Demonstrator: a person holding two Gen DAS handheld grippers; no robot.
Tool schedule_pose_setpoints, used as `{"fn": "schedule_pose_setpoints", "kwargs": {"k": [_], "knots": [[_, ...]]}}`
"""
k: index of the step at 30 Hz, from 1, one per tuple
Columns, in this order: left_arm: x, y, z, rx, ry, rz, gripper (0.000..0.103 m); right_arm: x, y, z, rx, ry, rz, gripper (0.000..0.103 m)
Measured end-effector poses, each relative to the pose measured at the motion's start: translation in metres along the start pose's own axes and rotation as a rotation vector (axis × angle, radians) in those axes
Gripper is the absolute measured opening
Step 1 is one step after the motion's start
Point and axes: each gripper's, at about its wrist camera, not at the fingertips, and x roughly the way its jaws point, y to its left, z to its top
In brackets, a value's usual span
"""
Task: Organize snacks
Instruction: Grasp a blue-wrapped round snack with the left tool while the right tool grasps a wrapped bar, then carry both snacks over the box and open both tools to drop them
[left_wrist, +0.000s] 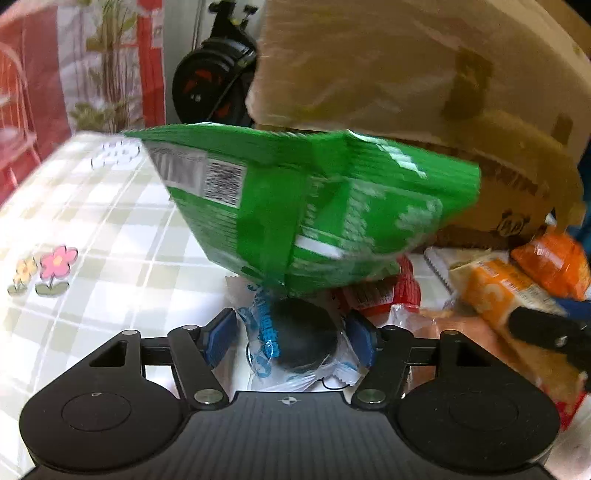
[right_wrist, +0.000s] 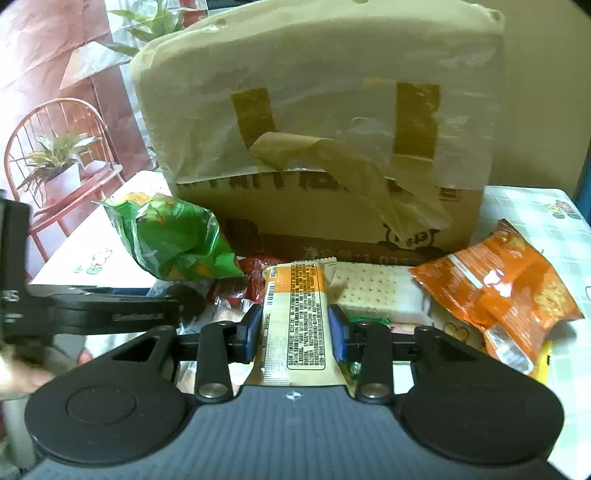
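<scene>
In the left wrist view my left gripper (left_wrist: 291, 338) is open, its blue pads either side of a clear packet with a dark round snack (left_wrist: 304, 341) lying on the table. A green chip bag (left_wrist: 314, 206) is blurred just beyond it, apparently in the air. In the right wrist view my right gripper (right_wrist: 295, 325) is shut on an orange and cream wafer pack (right_wrist: 295, 314). The green bag (right_wrist: 173, 240) shows at left, a white cracker pack (right_wrist: 376, 291) and an orange bag (right_wrist: 498, 288) at right.
A large taped cardboard box (right_wrist: 321, 129) stands right behind the snacks. Red wrappers (right_wrist: 255, 277) lie between the packs. The checked tablecloth (left_wrist: 92, 229) with flower prints extends left. A red chair (right_wrist: 55, 155) with a plant stands beyond the table's edge.
</scene>
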Motion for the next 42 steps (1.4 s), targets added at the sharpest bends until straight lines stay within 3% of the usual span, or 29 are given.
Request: {"fn": "schedule_pose_setpoints", "kwargs": {"k": [2,4,11,22,34,42], "knots": [[-0.005,-0.002,-0.004,0.016,0.000,-0.007,0.051,-0.005,-0.003,-0.003,0.012,-0.003,-0.001,0.039],[-0.013,0.001,-0.008,0.004,0.006,-0.023,0.048,-0.007,-0.005,-0.006,0.029,0.000,0.001,0.039],[-0.047,0.007,-0.039,-0.014,0.010,-0.018,0.048,-0.013,-0.006,-0.013,0.030,-0.010,0.006,0.039],[-0.117,0.009,-0.053,-0.044,-0.151,0.033,0.047,-0.021,-0.014,-0.020,0.102,-0.022,0.049,0.038],[-0.156,0.007,-0.009,-0.080,-0.312,0.044,0.047,-0.078,-0.020,-0.009,0.078,-0.190,0.107,0.038],[-0.171,-0.011,0.067,-0.001,-0.467,-0.006,0.048,-0.103,-0.026,0.067,0.023,-0.355,0.130,0.038]]}}
